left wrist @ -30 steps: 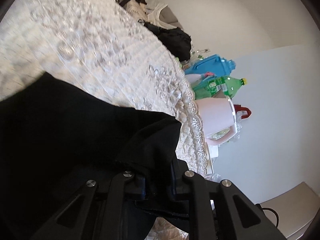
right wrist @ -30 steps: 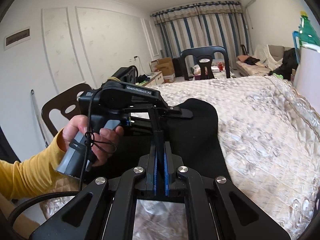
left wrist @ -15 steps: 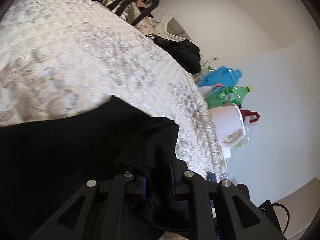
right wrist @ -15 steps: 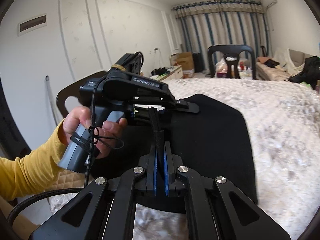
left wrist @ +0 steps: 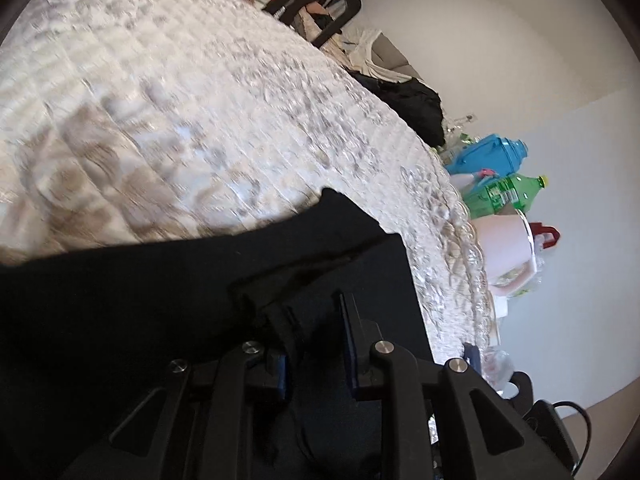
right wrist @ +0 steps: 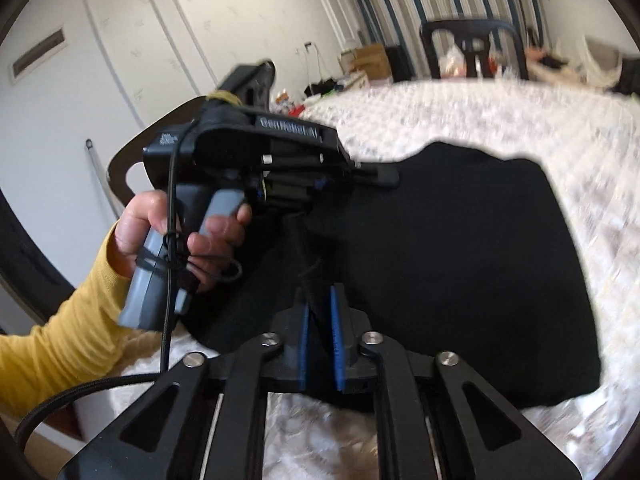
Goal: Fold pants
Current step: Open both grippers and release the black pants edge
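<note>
The black pants (right wrist: 460,264) lie folded on the quilted bed (left wrist: 180,120), filling the centre of the right wrist view and the lower left of the left one. Both tools have just been opening: the left tool (left wrist: 316,344) stands apart with a fabric edge lying loose between its fingers, and the right tool (right wrist: 320,332) is parted too, a thin strand of cloth hanging in the gap, not pinched. The risk I see is that cloth snagging on a pad as a tool lifts away would drag the top layer and skew the fold. No containers hold anything that matters here.
</note>
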